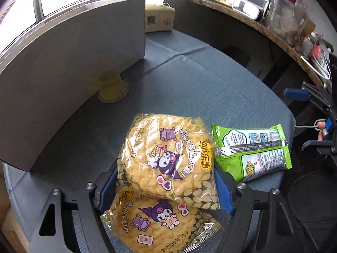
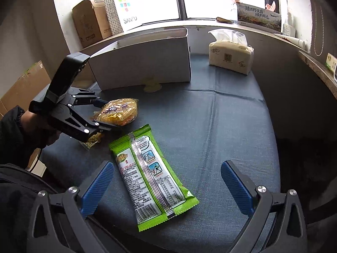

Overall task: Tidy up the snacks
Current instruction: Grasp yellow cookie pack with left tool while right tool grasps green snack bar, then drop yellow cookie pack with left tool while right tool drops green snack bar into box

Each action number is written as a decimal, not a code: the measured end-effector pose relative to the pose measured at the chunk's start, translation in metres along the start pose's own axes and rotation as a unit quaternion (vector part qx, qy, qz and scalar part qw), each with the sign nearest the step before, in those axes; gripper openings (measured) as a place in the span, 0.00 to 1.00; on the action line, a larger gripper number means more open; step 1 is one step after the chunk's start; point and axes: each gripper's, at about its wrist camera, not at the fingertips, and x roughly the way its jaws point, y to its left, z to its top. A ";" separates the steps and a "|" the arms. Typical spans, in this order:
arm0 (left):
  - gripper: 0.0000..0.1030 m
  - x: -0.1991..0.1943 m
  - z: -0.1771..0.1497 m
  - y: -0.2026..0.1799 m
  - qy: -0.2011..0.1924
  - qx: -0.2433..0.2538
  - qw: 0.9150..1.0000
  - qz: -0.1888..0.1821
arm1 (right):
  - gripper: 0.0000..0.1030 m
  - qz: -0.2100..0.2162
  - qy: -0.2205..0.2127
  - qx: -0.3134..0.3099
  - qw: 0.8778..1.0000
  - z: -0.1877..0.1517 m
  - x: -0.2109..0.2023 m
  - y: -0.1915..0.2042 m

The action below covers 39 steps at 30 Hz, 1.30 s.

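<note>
My left gripper (image 1: 166, 187) is shut on a yellow chip bag (image 1: 168, 158) with cartoon prints, its blue pads pressing both sides. A second yellow chip bag (image 1: 155, 225) lies under it on the blue cloth. From the right wrist view the left gripper (image 2: 103, 113) holds the yellow bag (image 2: 120, 111) just above the table. A green snack packet (image 2: 150, 177) lies back side up on the cloth, in front of my right gripper (image 2: 166, 187), which is open and empty. The green packet (image 1: 252, 149) lies right of the chip bags.
A grey box (image 2: 143, 63) stands open at the back of the table, with a small yellow jelly cup (image 2: 152, 86) at its foot. A tissue pack (image 2: 230, 54) stands at the back right. The cluttered shelf (image 1: 273, 27) runs along the right.
</note>
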 end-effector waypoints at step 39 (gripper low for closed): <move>0.74 -0.166 -0.043 0.025 -0.272 -0.165 0.945 0.073 | 0.59 0.075 -0.075 -0.004 0.994 0.105 0.010 0.015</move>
